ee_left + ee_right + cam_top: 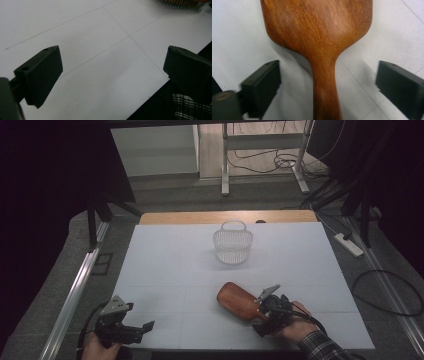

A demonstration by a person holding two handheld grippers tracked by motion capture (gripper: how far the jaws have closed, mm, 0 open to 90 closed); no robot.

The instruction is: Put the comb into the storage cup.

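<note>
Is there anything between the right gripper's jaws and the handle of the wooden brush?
Nothing visible. The right gripper has its jaws open on either side of the wooden brush, with only bare white table in the gaps beside the handle.

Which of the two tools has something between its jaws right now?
The right tool: its open jaws straddle the handle of the wooden brush, not touching it. The left tool has only bare white table between its open jaws.
</note>
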